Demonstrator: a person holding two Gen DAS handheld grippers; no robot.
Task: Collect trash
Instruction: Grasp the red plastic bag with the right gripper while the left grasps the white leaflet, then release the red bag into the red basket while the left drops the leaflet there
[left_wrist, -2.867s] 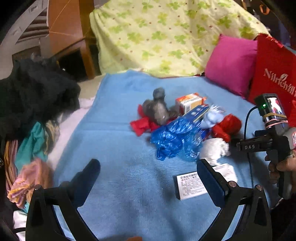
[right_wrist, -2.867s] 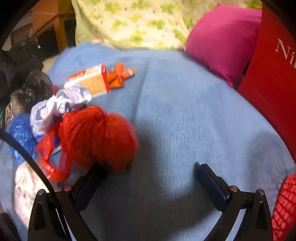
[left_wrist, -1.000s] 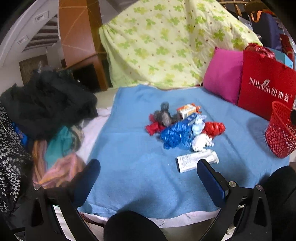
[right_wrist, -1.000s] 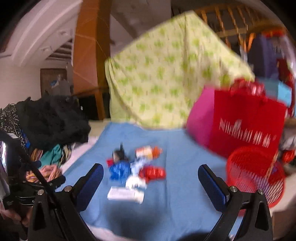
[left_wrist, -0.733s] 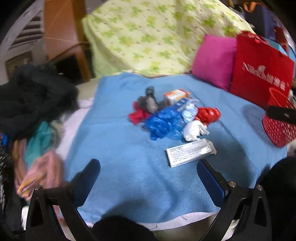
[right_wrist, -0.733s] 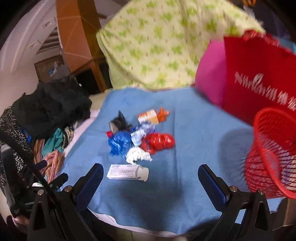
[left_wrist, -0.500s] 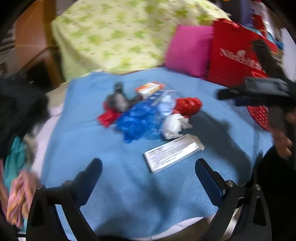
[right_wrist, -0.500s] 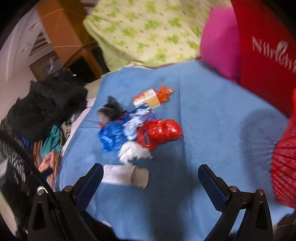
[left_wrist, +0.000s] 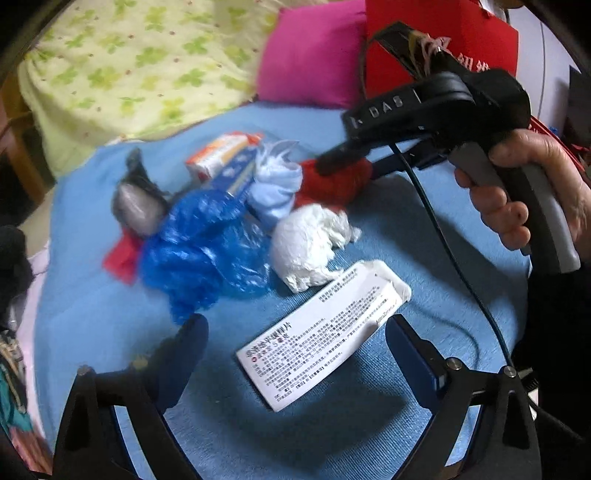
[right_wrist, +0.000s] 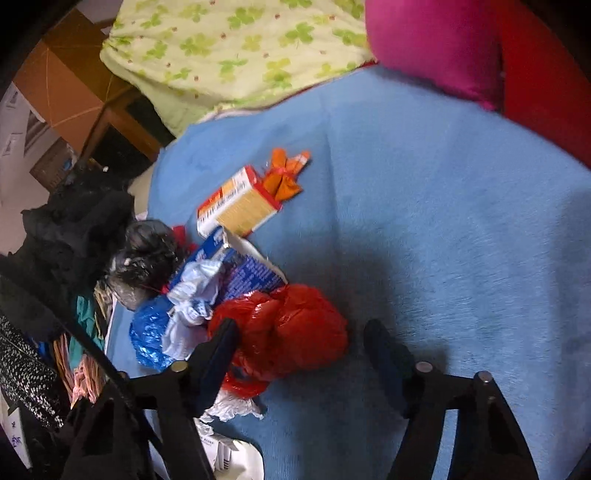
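A heap of trash lies on the blue blanket (right_wrist: 443, 221). My right gripper (right_wrist: 301, 350) is low over a red plastic bag (right_wrist: 291, 332), which sits between its closing jaws; the far pad stands clear of it. In the left wrist view the right gripper (left_wrist: 343, 162) reaches onto the red bag (left_wrist: 332, 188). My left gripper (left_wrist: 295, 350) is open around a flat white printed box (left_wrist: 321, 332), not touching it. Nearby lie a blue plastic bag (left_wrist: 203, 251), a white paper wad (left_wrist: 310, 247), a pale blue bag (left_wrist: 273, 188), a grey bag (left_wrist: 136, 203) and an orange-and-white carton (right_wrist: 240, 203).
A pink pillow (left_wrist: 314, 55) and a red paper bag (left_wrist: 443, 44) stand at the back right. A green-patterned cover (right_wrist: 240, 48) drapes the back. Dark clothes (right_wrist: 74, 229) are piled at the left edge. A hand (left_wrist: 524, 192) holds the right gripper's handle.
Both grippers dropped and came close to the heap. The right jaws narrowed around the red bag. The red basket left both views.
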